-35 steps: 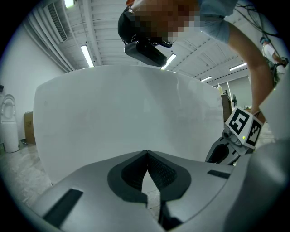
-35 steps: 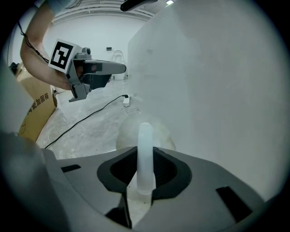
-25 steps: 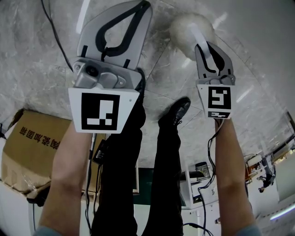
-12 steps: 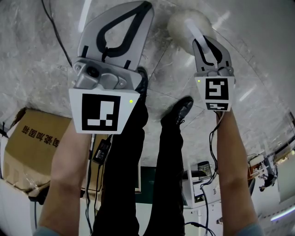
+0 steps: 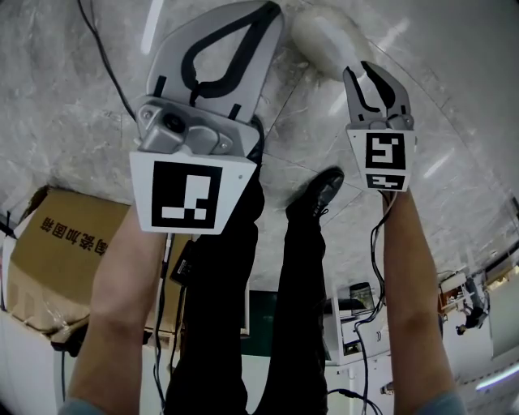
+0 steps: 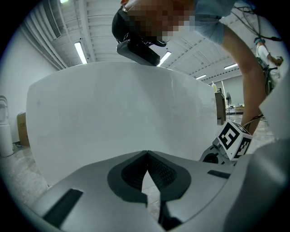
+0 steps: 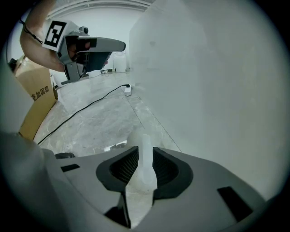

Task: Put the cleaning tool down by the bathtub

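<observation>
The cleaning tool (image 5: 320, 36) is a white fluffy brush head on a pale handle (image 7: 145, 158), low over the marble floor by the white bathtub wall (image 7: 213, 90). My right gripper (image 5: 375, 71) has the handle lying between its jaws. The jaws are opening, and the pads (image 7: 129, 165) stand just off the handle. In the right gripper view the gripper (image 7: 144, 150) points down along the tub's foot. My left gripper (image 5: 268, 10) is shut with nothing in it, its tips meeting (image 6: 147, 153) in front of the bathtub (image 6: 122, 108).
A cardboard box (image 5: 65, 251) stands at the left, also seen in the right gripper view (image 7: 34, 99). A black cable (image 7: 90, 106) runs across the floor. The person's legs and black shoe (image 5: 312, 198) are between the two arms.
The right gripper's jaws have spread wider round the handle. The brush head has shifted slightly up and left in the head view. The left gripper stays shut.
</observation>
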A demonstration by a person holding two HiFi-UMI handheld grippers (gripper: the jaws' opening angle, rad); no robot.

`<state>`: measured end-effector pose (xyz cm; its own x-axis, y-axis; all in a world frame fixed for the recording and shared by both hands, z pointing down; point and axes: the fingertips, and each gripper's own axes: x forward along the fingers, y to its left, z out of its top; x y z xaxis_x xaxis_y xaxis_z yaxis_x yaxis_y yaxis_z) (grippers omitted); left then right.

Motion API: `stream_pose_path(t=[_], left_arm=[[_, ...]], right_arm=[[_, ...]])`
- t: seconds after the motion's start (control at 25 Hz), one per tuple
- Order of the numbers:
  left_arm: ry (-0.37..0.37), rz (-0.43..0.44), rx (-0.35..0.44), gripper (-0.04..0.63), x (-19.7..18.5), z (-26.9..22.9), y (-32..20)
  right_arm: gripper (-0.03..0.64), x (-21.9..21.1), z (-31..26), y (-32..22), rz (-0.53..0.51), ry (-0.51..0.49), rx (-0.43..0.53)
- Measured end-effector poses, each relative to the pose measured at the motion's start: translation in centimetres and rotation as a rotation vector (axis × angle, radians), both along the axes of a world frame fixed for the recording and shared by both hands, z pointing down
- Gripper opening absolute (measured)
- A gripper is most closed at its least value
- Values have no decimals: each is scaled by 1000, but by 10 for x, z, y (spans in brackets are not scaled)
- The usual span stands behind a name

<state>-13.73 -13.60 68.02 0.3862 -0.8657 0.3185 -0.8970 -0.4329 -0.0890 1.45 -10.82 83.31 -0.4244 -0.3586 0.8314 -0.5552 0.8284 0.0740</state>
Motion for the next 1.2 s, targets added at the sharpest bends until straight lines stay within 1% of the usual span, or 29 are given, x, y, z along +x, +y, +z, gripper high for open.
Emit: stream_pose_path(t=[0.16,0.48,0.6,0.76,0.88,0.96,1.04,1.2], left_arm=[[1,2,7,15,4,-7,1],[14,-22,50,15,9,-39,-10],[11,-19,69,15,10,-52,-13],[17,-41,89,15,6,-75,-20],[25,-61,102,15,3,-97,-24],[32,-78,104,15,1,-112,-27],[40,-93,108,15,2,-129,-30],[57,-124,148,15,2,-177,-38]], right_arm=[[106,-4,-15,-4,1,-15,19],[94,-12,-71,-26,-3,-60,109],[91,-19,-91,-31,4,-85,137],[84,-32,-121,-35,24,-126,165],[75,-42,-150,-38,28,-173,201],[54,-50,-172,-43,21,-227,238],[38,-54,-199,-48,36,-271,261],[15,-61,-259,-60,63,-341,311]])
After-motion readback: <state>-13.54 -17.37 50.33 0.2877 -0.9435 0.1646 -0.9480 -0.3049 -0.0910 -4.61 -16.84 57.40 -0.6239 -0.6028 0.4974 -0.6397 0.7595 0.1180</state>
